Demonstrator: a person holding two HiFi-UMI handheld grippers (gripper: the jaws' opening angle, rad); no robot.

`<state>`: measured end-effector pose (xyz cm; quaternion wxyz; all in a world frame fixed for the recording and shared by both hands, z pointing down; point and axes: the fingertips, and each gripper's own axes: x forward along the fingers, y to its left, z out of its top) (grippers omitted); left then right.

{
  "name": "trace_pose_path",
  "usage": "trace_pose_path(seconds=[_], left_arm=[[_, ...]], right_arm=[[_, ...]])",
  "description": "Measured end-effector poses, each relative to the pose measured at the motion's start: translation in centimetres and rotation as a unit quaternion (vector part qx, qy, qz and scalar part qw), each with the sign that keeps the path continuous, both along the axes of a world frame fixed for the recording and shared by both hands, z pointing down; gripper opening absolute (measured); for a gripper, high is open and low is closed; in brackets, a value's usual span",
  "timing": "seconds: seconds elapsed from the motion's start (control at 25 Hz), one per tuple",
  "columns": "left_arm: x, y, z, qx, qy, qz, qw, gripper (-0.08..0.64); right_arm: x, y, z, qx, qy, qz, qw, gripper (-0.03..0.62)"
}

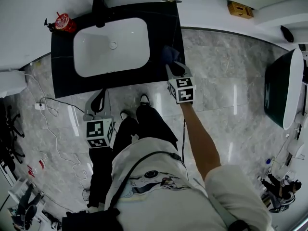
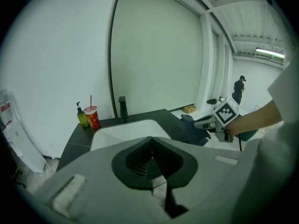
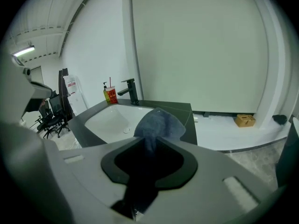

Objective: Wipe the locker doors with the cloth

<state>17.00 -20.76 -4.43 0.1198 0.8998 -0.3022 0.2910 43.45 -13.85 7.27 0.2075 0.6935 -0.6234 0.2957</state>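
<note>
A dark blue cloth hangs bunched from my right gripper, which is shut on it just above the right end of the black sink counter. In the right gripper view the cloth rises out of the jaws of the right gripper and hides part of the counter. My left gripper is held lower and nearer the person's legs, in front of the counter. Its jaws meet with nothing between them. The left gripper view shows the left gripper facing the basin, with the cloth off to the right.
A white basin is set in the counter, with a black faucet behind it. A red cup and soap bottle stand at the counter's left corner. Cables trail over the marble floor. A dark bathtub stands right, a cardboard box far back.
</note>
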Motion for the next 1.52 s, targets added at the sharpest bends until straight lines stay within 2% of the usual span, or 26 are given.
trace_pose_path(seconds=[0.4, 0.8, 1.04, 1.28, 1.52], left_arm=[[-4.7, 4.0, -1.8, 0.019, 0.031, 0.004, 0.9993, 0.002], [-14.3, 10.9, -2.5, 0.034, 0.051, 0.020, 0.9979, 0.002], [-19.1, 13.4, -1.7, 0.042, 0.053, 0.006, 0.9977, 0.002], [-20.3, 15.3, 3.1, 0.018, 0.042, 0.000, 0.9990, 0.002], [-18.4, 15.3, 13.3, 0.052, 0.034, 0.010, 0.9980, 0.002]], right_arm=[[-3.8, 4.4, -6.3, 0.054, 0.038, 0.012, 0.998, 0.081], [-12.5, 10.9, -11.5, 0.096, 0.071, 0.028, 0.992, 0.082], [-16.1, 13.4, -12.2, 0.104, 0.097, -0.002, 0.990, 0.083], [-17.3, 14.9, -10.8, 0.127, 0.110, -0.029, 0.985, 0.083], [-15.5, 14.5, -3.9, 0.171, 0.145, -0.055, 0.973, 0.084]])
